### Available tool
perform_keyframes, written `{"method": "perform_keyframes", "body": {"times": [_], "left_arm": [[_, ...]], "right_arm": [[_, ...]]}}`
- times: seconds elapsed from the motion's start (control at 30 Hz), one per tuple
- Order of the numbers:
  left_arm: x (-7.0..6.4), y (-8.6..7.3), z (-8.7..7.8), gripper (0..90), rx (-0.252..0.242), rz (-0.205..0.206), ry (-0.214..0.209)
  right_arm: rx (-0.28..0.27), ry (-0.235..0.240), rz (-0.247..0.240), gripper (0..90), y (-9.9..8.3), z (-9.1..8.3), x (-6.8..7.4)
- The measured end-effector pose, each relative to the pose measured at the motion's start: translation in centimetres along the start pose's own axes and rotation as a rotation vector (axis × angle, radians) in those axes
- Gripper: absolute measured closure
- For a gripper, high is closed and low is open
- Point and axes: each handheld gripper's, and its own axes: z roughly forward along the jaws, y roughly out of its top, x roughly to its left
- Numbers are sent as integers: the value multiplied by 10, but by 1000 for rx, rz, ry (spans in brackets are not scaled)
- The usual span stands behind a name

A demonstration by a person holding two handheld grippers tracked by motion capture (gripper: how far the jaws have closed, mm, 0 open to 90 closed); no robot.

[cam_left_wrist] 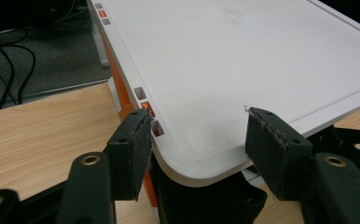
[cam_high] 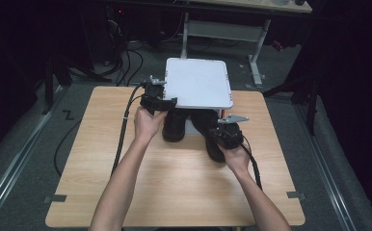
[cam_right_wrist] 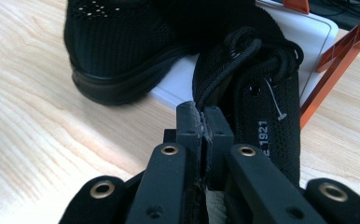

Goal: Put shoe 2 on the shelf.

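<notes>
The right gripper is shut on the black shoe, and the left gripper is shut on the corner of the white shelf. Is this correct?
Not quite. The left gripper is open: in the left gripper view its jaws stand apart on either side of the white shelf's corner. The right gripper is indeed shut on the black shoe.

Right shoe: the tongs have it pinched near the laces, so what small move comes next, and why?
Probably draw the right shoe slowly toward you, out from under the white shelf. The right tongs are shut on its collar edge, its toe lies beneath the shelf, and the left tongs stand open at the shelf's corner, seemingly ready to steady it.
</notes>
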Motion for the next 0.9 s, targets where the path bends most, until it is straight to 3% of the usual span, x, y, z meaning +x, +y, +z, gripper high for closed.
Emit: {"method": "perform_keyframes", "body": {"times": [0.17, 0.37, 0.9], "left_arm": [[1, 0, 0, 414, 3, -3, -4], [0, 0, 0, 413, 0, 0, -6], [0, -1, -1, 422, -10, 10, -4]], "right_arm": [[-10, 2, 34, 875, 0, 7, -6], [-7, -12, 37, 874, 8, 15, -6], [-4, -47, 12, 855, 27, 37, -5]]}}
